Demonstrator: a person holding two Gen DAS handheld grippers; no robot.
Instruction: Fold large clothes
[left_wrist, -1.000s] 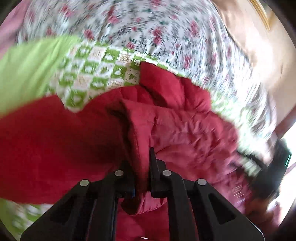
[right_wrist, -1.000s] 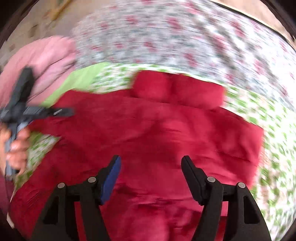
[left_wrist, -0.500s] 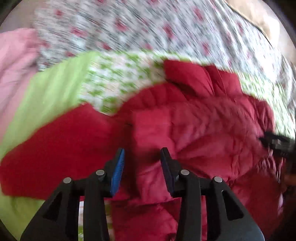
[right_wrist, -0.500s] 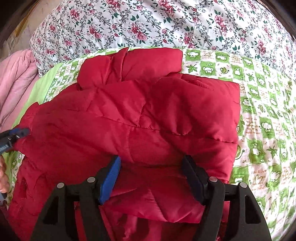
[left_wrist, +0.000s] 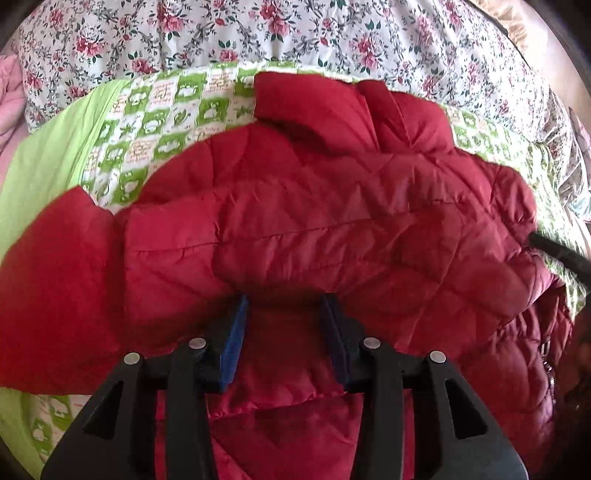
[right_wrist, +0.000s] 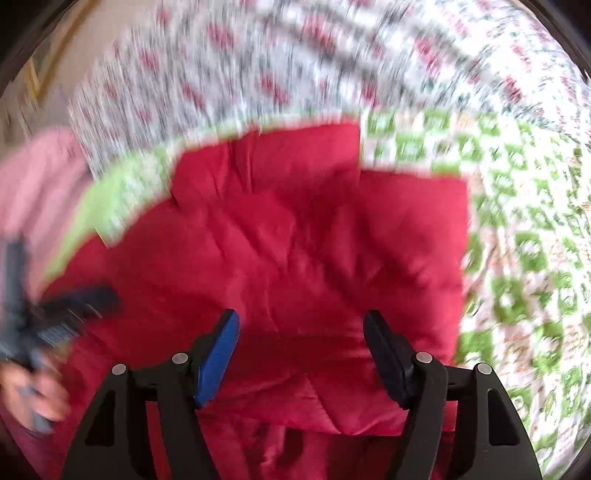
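The red quilted jacket (left_wrist: 314, 229) lies spread on a green-and-white patterned blanket (left_wrist: 166, 110), which covers a bed with a floral sheet (left_wrist: 295, 33). The jacket's collar end (left_wrist: 332, 107) points toward the floral sheet; one side is folded over the body, leaving a straight edge on the right in the right wrist view.

The left gripper (left_wrist: 283, 317) is open, jaws apart with nothing clamped, tips just at a raised fold of the jacket. The right gripper (right_wrist: 301, 332) is likewise open and empty, wide apart above the jacket (right_wrist: 314, 240). The right wrist view is motion-blurred. A pink quilt (right_wrist: 33, 184) lies at the left of the bed.
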